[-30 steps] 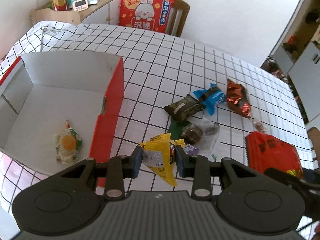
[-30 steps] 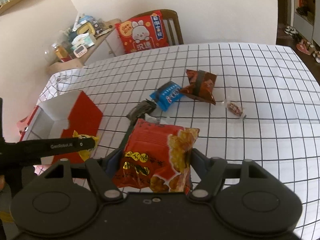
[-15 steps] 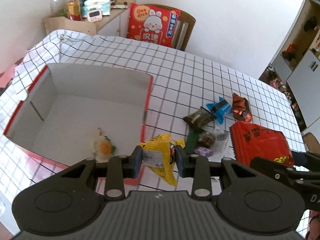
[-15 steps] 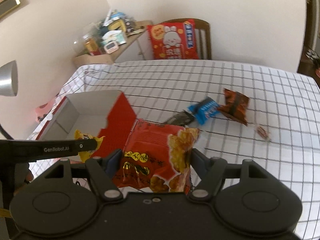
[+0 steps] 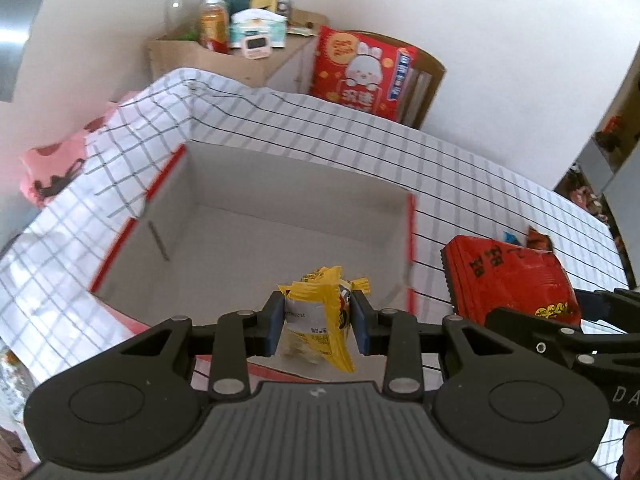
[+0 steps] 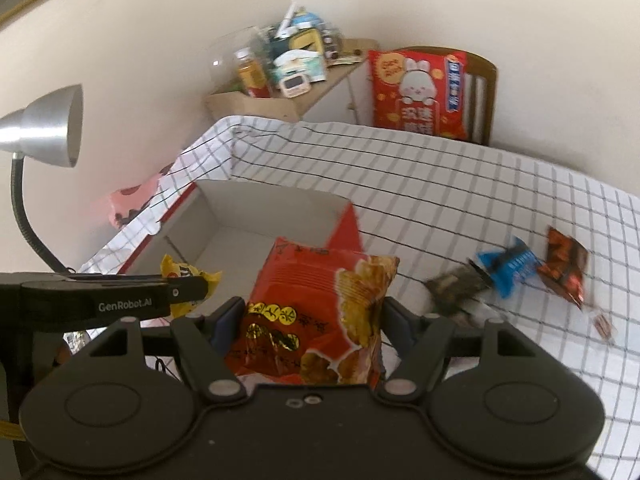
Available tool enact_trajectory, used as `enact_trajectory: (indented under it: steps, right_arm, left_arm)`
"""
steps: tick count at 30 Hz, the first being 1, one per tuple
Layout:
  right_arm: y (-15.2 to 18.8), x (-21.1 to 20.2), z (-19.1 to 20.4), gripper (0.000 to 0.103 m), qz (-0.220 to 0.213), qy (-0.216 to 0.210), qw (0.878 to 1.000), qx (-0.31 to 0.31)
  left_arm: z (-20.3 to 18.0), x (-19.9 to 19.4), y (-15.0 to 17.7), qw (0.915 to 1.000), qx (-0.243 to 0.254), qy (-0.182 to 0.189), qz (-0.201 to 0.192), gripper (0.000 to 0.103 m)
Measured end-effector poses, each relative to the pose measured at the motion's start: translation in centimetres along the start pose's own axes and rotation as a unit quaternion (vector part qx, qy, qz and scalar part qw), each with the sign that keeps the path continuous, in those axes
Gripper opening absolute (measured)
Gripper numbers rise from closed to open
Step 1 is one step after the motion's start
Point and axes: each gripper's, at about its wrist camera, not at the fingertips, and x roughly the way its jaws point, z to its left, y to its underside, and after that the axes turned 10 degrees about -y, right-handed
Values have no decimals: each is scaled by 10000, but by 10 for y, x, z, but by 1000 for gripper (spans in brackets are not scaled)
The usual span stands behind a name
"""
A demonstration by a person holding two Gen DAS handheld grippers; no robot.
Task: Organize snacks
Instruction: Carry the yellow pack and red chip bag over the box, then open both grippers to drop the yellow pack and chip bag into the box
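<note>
My left gripper [image 5: 318, 322] is shut on a small yellow snack packet [image 5: 320, 320] and hangs over the near edge of the open red and white cardboard box [image 5: 280, 204]. In the right wrist view the same yellow packet [image 6: 188, 274] sticks out of the left gripper's side. My right gripper [image 6: 310, 322] is shut on a big red chip bag [image 6: 316, 308], held just right of the box [image 6: 280, 200]. That red bag [image 5: 508, 276] also shows at the right in the left wrist view. The box floor under the left gripper is hidden.
On the checked tablecloth [image 6: 480, 200] to the right lie a dark green packet [image 6: 458, 284], a blue packet [image 6: 510, 264], a brown-red packet [image 6: 566, 268] and a small sweet [image 6: 603, 325]. A silver lamp [image 6: 44, 128] stands at left. A chair with a red cushion [image 6: 420, 92] is at the far side.
Both grippers have carried their packets leftward and a little up, from above the loose snacks to the box. The egg-like item in the box is now out of sight.
</note>
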Motion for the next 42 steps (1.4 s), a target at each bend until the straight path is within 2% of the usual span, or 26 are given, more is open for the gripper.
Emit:
enact_trajectory:
  steps: [10,17,30,42]
  right_arm:
    - [-22,68,44,72,345,-9,9984,-449]
    - [-32,117,54,72,507,119,9970,-567]
    - [-31,190,53,72,1083,204,9888,-1003]
    - [-19,208,50,76,1379,261,9846,-1046]
  left_arm:
    - [54,33,-17,9989,-60,-472,61,34]
    - [78,67,-27,9970,-5,-740,218,34]
    - [72,124,-28,9923,464,-865,757,34]
    - [64,151,-20,9866,660,-1026,1081,35]
